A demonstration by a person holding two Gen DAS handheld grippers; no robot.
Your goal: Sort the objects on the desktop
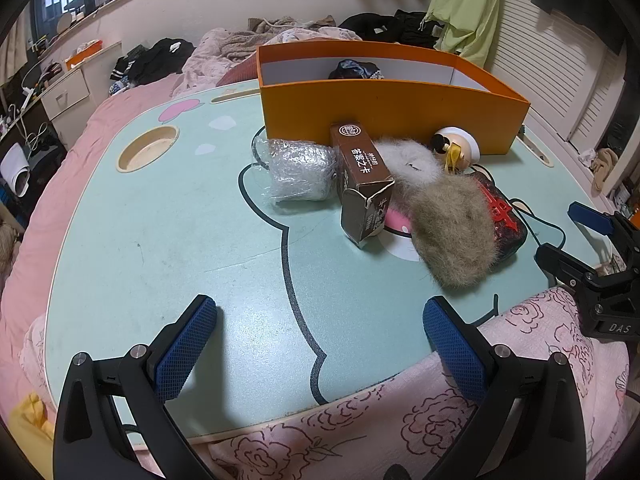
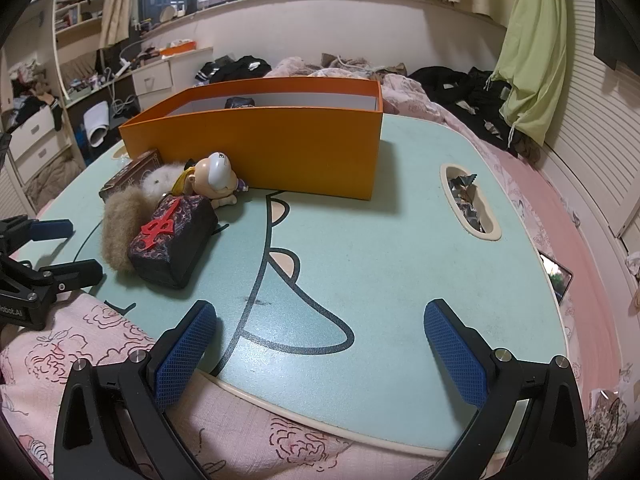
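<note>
currently on the pale green lap table [image 1: 168, 248], set over pink floral bedding [image 2: 92, 336]: one orange open-topped box [image 1: 384, 112] toward the far edge, a dark bundle [image 1: 356, 70] inside it. clustered against the box's near wall: a bubble-wrap packet [image 1: 300, 172], a brown carton [image 1: 362, 184] lying on its side, a white fluffy ball [image 1: 408, 158], a tan fluffy pouch [image 1: 452, 236], a dark patterned pouch with a red emblem [image 2: 172, 236], and a bald cartoon figurine [image 2: 214, 180] touching the box. the items lean on one another. a slot [image 2: 468, 204] near the table's right edge holds crumpled wrappers. left gripper [image 1: 320, 344]: fingers spread wide, empty, over the near edge. right gripper [image 2: 320, 344]: likewise spread, empty, over the near edge, well apart from the cluster.
</note>
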